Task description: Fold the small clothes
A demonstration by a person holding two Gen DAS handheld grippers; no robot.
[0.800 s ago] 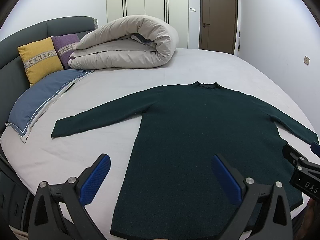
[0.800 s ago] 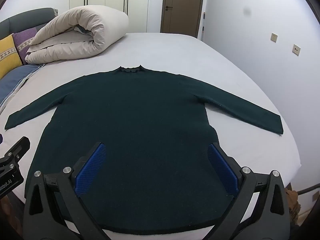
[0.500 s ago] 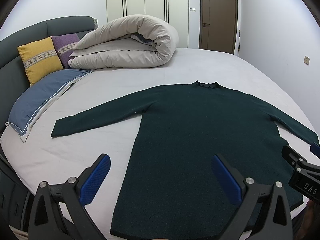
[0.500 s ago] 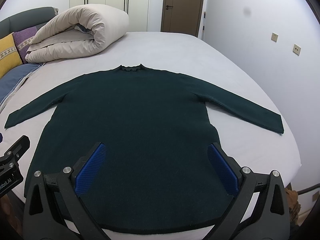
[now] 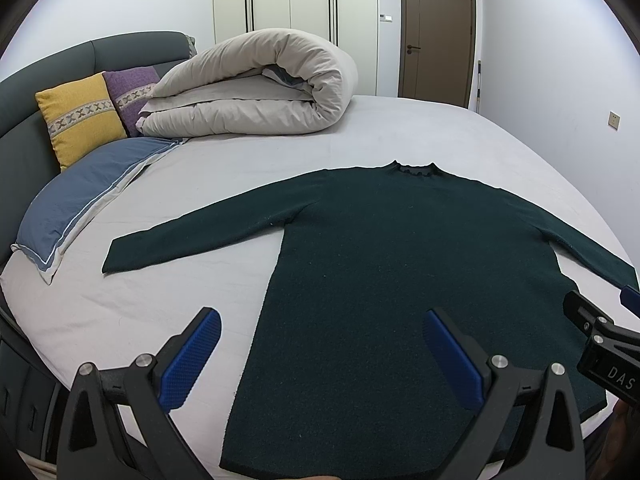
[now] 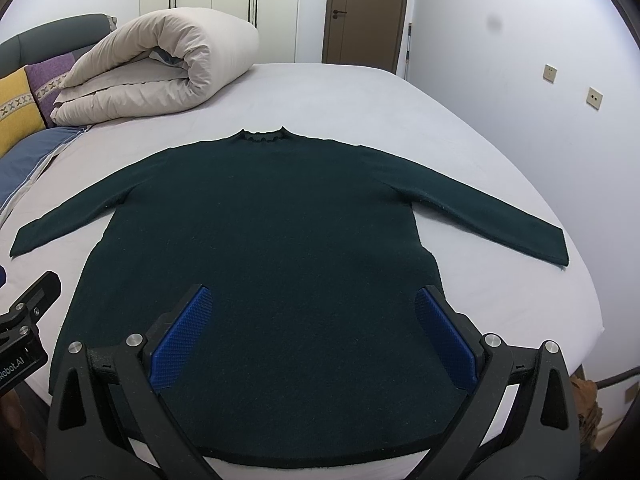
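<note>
A dark green long-sleeved sweater (image 5: 400, 264) lies flat on the grey bed, collar far, both sleeves spread out; it also shows in the right wrist view (image 6: 280, 232). My left gripper (image 5: 320, 344) is open and empty, above the sweater's lower left edge. My right gripper (image 6: 312, 328) is open and empty, above the sweater's hem. The right gripper's body shows at the right edge of the left wrist view (image 5: 600, 344). The left gripper's body shows at the left edge of the right wrist view (image 6: 24, 320).
A rolled beige duvet (image 5: 256, 88) lies at the far left of the bed (image 5: 360, 136). A blue pillow (image 5: 80, 196), a yellow cushion (image 5: 80, 116) and a purple cushion (image 5: 132, 88) lean by the dark headboard. The bed's edge is just below the hem.
</note>
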